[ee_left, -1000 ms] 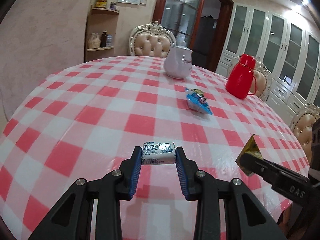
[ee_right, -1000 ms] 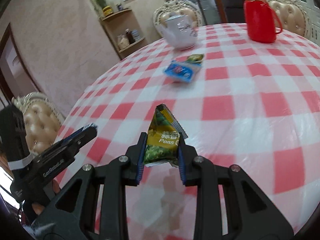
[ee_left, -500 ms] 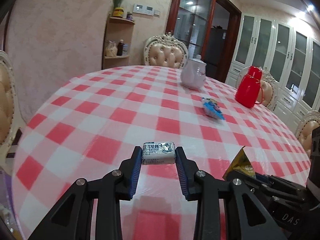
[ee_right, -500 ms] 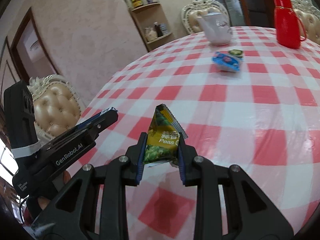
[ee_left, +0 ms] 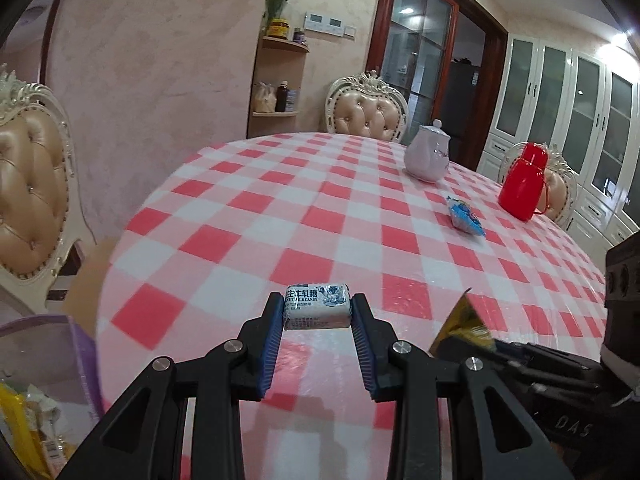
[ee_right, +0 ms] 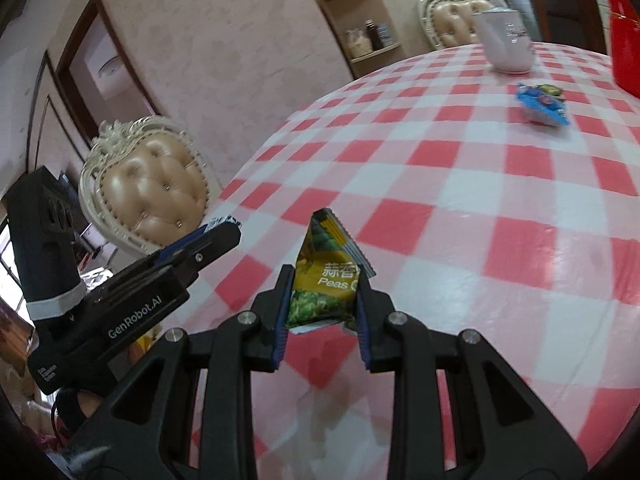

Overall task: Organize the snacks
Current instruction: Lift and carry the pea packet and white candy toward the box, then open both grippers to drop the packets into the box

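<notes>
My left gripper (ee_left: 317,312) is shut on a small white milk candy bar (ee_left: 317,307) and holds it above the near edge of the red-checked table (ee_left: 320,208). My right gripper (ee_right: 324,298) is shut on a green and yellow peas packet (ee_right: 326,280), also above the table's near edge; its tip shows in the left wrist view (ee_left: 460,324). A blue snack packet (ee_left: 464,216) lies on the table near the far side; it also shows in the right wrist view (ee_right: 540,104), with a small green packet (ee_right: 550,89) behind it.
A white teapot (ee_left: 426,156) and a red thermos (ee_left: 522,186) stand at the table's far side. A purple-rimmed clear container (ee_left: 44,380) holding snacks sits low at the left, off the table. Padded chairs (ee_left: 28,196) stand around the table.
Both grippers have pulled back toward the table's near left edge and swung left, each still holding its snack. The chair and the purple container have come into view.
</notes>
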`<state>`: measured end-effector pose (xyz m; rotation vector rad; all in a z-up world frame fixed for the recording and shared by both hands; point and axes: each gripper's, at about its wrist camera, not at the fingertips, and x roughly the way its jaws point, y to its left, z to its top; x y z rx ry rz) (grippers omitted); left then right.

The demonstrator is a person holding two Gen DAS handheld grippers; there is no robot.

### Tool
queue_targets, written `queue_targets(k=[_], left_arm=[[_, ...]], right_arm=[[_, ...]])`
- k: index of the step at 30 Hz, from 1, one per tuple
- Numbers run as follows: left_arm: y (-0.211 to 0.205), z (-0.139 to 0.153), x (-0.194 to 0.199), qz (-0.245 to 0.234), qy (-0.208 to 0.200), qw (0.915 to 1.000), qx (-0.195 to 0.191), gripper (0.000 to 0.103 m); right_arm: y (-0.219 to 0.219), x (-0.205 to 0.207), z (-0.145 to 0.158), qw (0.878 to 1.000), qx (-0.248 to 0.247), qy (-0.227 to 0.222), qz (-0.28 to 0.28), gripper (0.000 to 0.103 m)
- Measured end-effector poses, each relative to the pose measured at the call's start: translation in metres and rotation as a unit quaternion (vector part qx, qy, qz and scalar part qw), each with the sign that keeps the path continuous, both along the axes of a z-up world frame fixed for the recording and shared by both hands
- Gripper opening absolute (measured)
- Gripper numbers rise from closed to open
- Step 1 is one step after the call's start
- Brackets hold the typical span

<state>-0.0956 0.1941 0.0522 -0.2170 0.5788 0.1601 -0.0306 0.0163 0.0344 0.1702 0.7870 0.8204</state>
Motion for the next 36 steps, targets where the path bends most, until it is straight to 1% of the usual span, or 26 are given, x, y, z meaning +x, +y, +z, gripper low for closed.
queue_targets(k=[4,7,11,14,18,22,27,31,33,35,36], left_arm=[[0.014,0.003,-0.019,0.015,-0.004,0.9999,0.004,0.035],[0.027,0.003,-0.035,0.031,-0.002,0.9994,0.014,0.035],[0.052,-0.002,-0.057,0.068,0.008,0.9975,0.020,0.035],[0.072,-0.008,-0.072,0.098,0.021,0.9947,0.024,0.035],[0.098,-0.014,-0.091,0.134,0.032,0.9903,0.020,0.035],[0.118,-0.018,-0.106,0.168,0.043,0.9844,0.032,0.035],[0.136,-0.026,-0.118,0.196,0.061,0.9780,0.039,0.035],[0.147,-0.031,-0.125,0.214,0.077,0.9730,0.040,0.035],[0.150,-0.033,-0.126,0.223,0.083,0.9703,0.042,0.036],[0.151,-0.034,-0.123,0.238,0.094,0.9654,0.050,0.038],[0.151,-0.034,-0.121,0.247,0.102,0.9619,0.055,0.046]], right_arm=[[0.022,-0.013,0.000,0.999,-0.003,-0.001,0.032,0.032],[0.037,-0.025,0.000,0.998,-0.004,-0.001,0.058,0.032],[0.060,-0.042,0.000,0.995,-0.009,-0.004,0.098,0.032],[0.081,-0.061,-0.001,0.990,-0.017,-0.009,0.140,0.032],[0.107,-0.087,-0.003,0.979,-0.026,-0.013,0.201,0.032],[0.127,-0.110,-0.004,0.968,-0.032,-0.018,0.250,0.032],[0.145,-0.140,-0.007,0.948,-0.046,-0.029,0.313,0.032],[0.152,-0.158,-0.008,0.936,-0.051,-0.042,0.347,0.032],[0.154,-0.162,-0.009,0.932,-0.053,-0.041,0.357,0.033],[0.153,-0.163,-0.008,0.929,-0.048,-0.041,0.364,0.034],[0.154,-0.162,-0.007,0.930,-0.044,-0.039,0.364,0.036]])
